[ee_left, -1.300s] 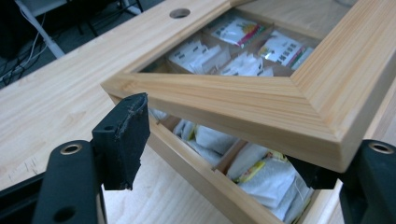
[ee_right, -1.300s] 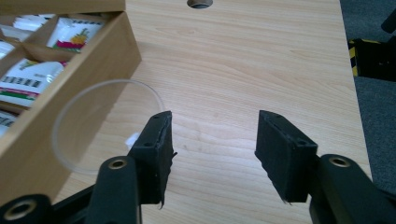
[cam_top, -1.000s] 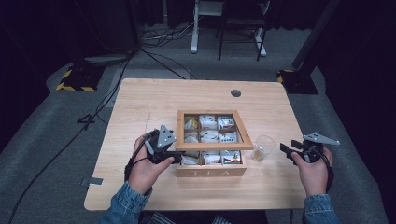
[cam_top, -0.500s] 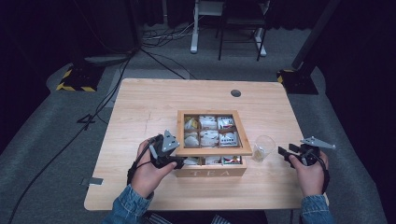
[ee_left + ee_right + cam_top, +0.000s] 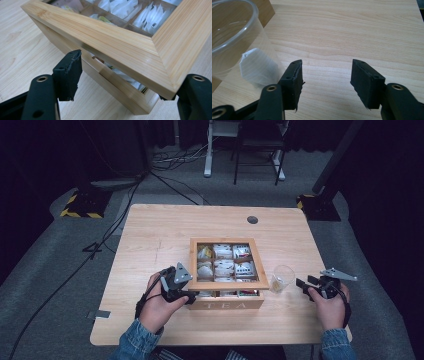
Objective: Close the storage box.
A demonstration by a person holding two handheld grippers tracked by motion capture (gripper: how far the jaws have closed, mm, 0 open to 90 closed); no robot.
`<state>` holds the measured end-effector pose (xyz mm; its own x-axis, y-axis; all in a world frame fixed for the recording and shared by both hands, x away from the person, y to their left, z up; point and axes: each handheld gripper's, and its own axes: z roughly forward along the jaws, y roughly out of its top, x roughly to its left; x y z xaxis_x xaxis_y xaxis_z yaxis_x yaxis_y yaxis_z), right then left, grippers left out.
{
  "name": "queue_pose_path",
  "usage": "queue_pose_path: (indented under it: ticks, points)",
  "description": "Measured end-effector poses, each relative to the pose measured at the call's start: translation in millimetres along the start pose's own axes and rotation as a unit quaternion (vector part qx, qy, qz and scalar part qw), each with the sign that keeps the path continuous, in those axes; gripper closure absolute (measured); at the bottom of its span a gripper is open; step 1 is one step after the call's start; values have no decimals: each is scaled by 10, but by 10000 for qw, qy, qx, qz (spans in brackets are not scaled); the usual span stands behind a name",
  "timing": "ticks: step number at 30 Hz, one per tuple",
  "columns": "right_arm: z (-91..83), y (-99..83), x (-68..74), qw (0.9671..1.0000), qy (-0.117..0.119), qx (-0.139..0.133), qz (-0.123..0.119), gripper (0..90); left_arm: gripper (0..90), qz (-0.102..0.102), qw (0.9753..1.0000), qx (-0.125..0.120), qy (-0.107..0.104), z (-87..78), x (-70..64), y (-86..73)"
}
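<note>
Both hands had drifted slightly nearer the person since a second ago, the left gripper (image 5: 191, 296) settling at the near-left corner of the tea box (image 5: 227, 301), the right gripper (image 5: 300, 283) edging back from the cup (image 5: 281, 278).

What mattered was the lid (image 5: 130, 42). It was tilted up, a gap showing between it and the box wall, and its near corner sat between the left fingers (image 5: 68, 75), which stood spread wide and touched nothing that I could see. The lid's edge ran away from that corner, up and to the left in the left gripper view, so I judged that hand far the better placed to take it.

The right fingers (image 5: 293, 83) were also apart and empty, low over the bare desk (image 5: 160, 230). The cup stood just beside the box's right side, a little left of and ahead of that gripper, with a tea bag (image 5: 255, 67) in its bottom.

Sachets (image 5: 224, 268) filled the compartments under the lid. Nothing blocked the left hand; the cup stood close enough to the box to be knocked, I thought.
</note>
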<state>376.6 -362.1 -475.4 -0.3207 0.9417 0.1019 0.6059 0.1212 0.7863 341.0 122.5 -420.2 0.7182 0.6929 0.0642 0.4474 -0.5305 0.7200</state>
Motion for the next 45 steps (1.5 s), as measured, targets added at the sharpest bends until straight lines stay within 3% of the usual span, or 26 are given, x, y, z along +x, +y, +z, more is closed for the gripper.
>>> queue_pose_path:
  ticks: [11, 13, 14, 15, 16, 30, 35, 37, 41, 45]
  points:
    - [6, -14, -10, 10000, 45, -1, 52, 437, 339, 37, 9998, 147, -109, 21, -34, -42]
    - [11, -16, -10, 10000, 56, 5, 63, 437, 337, 55, 9997, 165, -193, 21, -42, -49]
    - [13, -16, -10, 10000, 57, 4, 60, 437, 315, 11, 9993, 131, -356, 15, -47, -48]
    - [14, -16, -10, 10000, 54, 11, 51, 437, 300, -95, 9983, 268, -504, 7, -60, -40]
    - [17, -16, -10, 10000, 68, 17, 50, 437, 298, -67, 9976, 428, -543, 2, -64, -37]
    - [45, -28, -3, 9998, 141, 68, 95, 438, 290, -91, 9957, 683, -626, 34, -83, -87]
    - [67, -29, 2, 9998, 141, 78, 78, 437, 264, 50, 9956, 721, -598, 52, -78, -108]
    - [75, -32, -1, 9998, 110, 107, 94, 437, 260, 8, 9955, 705, -640, 35, -70, -111]
    - [91, -35, -3, 9998, 151, 102, 109, 437, 249, -58, 9969, 264, -732, -84, -19, -92]
    - [114, -43, -2, 9997, 124, 164, 129, 435, 247, -157, 9982, -140, -555, -223, 74, -83]
